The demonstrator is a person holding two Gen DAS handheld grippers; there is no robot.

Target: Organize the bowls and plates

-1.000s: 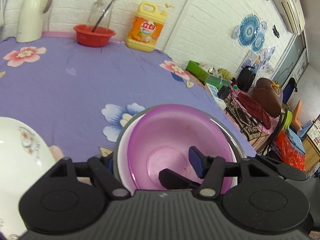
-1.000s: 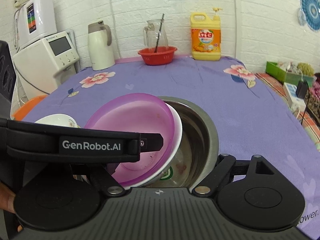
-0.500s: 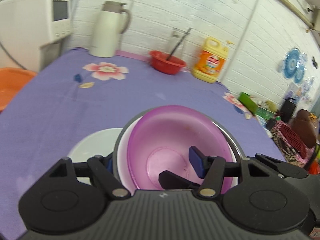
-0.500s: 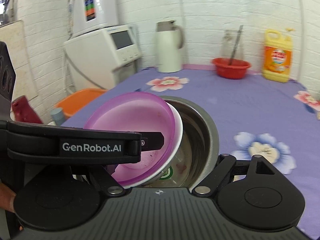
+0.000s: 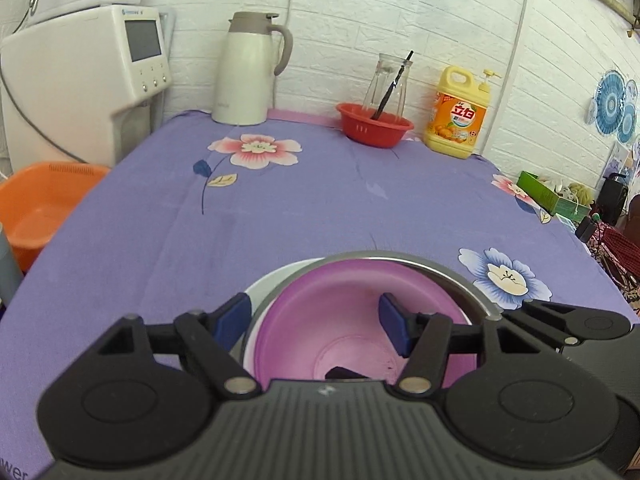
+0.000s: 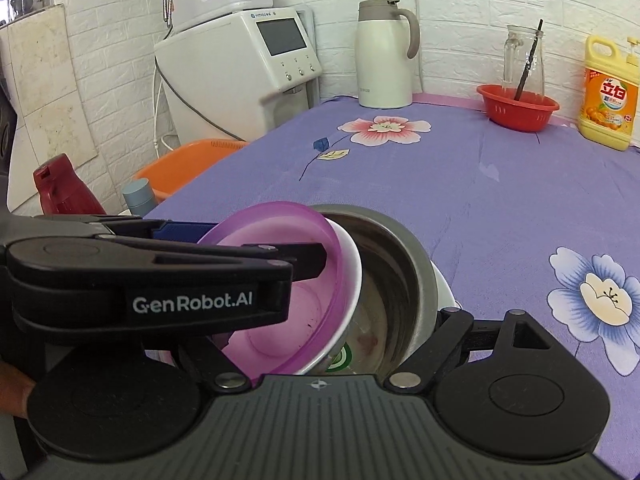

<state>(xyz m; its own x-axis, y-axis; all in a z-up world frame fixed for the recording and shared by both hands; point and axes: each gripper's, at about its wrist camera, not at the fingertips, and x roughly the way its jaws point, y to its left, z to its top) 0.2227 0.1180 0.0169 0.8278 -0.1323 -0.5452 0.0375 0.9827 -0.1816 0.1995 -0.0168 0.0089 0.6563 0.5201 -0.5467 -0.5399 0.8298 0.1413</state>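
Observation:
A purple plastic bowl [image 5: 336, 320] sits nested in a white bowl [image 5: 264, 292], both leaning inside a steel bowl [image 5: 448, 276] over the purple flowered tablecloth. My left gripper [image 5: 316, 320] has opened: one blue pad [image 5: 232, 316] is outside the stack's left rim, the other inside the purple bowl. In the right wrist view the purple bowl [image 6: 288, 304], white bowl [image 6: 354, 276] and steel bowl [image 6: 400, 276] show, with the left gripper [image 6: 160, 264] across them. My right gripper [image 6: 436, 308] is shut on the steel bowl's right rim; its fingertips are hidden.
At the table's back stand a white thermos jug [image 5: 248, 68], a red basket [image 5: 374, 124] with a glass jar, and a yellow detergent bottle [image 5: 458, 112]. A white appliance [image 5: 80, 80] and orange basin [image 5: 36, 204] lie beyond the left edge.
Both grippers and the bowl stack swung left across the table and came lower. My left gripper's jaws have spread apart off the bowl rims. The separate white patterned bowl has left view.

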